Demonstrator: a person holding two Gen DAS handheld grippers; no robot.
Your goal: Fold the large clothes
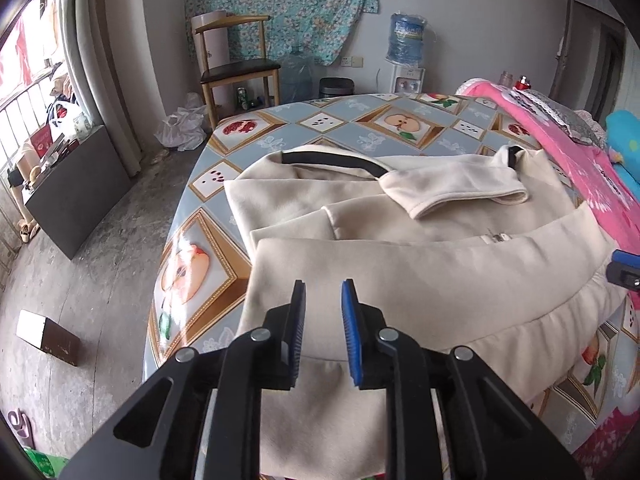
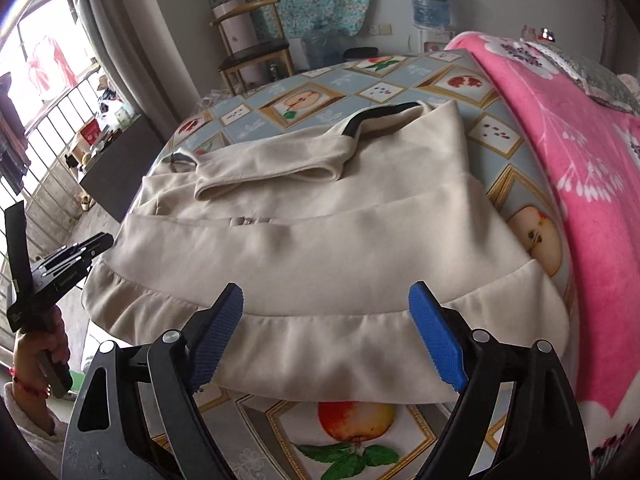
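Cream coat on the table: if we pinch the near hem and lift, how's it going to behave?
Probably floppy: the cream coat already lies in soft folds, and its ruffled hem drapes over the table edge. It looks thick, so likely heavyish, sagging from a single pinch. The sleeve lies loose on top and may slide off when lifted.

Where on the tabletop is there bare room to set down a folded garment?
Free: the far strip of fruit-print tablecloth beyond the cream garment, toward the chair; the left strip along the table edge; a small near patch below the hem in the right wrist view. Crowded: the middle, under the garment, and the right side, under the pink blanket.
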